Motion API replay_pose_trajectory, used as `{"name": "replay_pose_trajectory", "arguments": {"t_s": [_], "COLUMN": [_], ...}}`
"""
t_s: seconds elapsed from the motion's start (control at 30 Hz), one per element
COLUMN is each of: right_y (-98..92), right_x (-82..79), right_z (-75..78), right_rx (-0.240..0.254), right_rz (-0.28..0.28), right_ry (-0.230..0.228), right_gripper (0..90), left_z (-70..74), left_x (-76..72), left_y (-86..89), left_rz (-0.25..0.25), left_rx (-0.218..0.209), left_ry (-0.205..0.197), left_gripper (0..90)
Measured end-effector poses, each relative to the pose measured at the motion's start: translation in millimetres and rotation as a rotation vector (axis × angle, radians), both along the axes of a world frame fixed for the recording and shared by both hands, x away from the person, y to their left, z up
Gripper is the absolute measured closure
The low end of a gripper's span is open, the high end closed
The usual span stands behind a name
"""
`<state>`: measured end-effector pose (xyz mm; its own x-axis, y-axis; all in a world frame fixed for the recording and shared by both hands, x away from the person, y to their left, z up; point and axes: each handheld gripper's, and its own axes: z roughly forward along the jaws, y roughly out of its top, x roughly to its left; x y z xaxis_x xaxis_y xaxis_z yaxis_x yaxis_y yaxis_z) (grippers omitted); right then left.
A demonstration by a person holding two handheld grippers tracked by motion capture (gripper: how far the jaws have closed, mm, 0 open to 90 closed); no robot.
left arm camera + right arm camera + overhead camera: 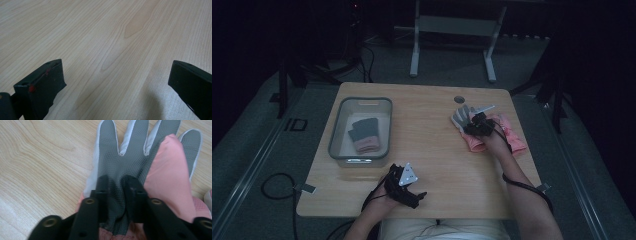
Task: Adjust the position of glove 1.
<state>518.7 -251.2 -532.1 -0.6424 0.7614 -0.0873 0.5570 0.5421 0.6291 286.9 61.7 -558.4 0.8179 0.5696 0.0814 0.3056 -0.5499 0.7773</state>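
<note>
Right hand-held gripper pinches grey glove; forearm stretched forward.

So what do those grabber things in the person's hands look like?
Both are black. The left gripper wears a pale grey three-cornered plate on top, and one of its flat, blocky jaws has small red marks. The right gripper has two narrow black jaws with brass-coloured rings in its arms. A black cable trails from each. The forearms look bare, no sleeves.
</note>
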Motion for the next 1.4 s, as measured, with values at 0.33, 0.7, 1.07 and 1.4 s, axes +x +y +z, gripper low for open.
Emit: {"name": "replay_pose_trajectory", "arguments": {"t_s": [0.33, 0.7, 1.07, 1.4], "right_y": [-4.9, 10.2, 46.5, 80.2], "right_x": [-12.5, -80.2, -154.7, -170.3], "right_z": [19.4, 95.4, 106.8, 55.8], "right_rx": [0.135, 0.303, 0.347, 0.291], "right_rz": [-0.134, -0.121, -0.256, -0.362], "right_ry": [-0.022, -0.151, -0.162, -0.098], "right_gripper": [88.0, 88.2, 88.2, 88.2], "left_z": [-2.0, -2.2, -0.2, 3.4], "left_x": [0.0, -0.6, -1.9, -4.6], "left_y": [-1.0, 0.0, 1.9, 5.6], "left_rz": [-0.006, -0.007, -0.017, -0.016], "left_rx": [0.007, -0.001, -0.010, -0.026], "left_ry": [-0.004, -0.017, -0.034, -0.055], "left_gripper": [0.1, 0.1, 0.1, 0.1]}}
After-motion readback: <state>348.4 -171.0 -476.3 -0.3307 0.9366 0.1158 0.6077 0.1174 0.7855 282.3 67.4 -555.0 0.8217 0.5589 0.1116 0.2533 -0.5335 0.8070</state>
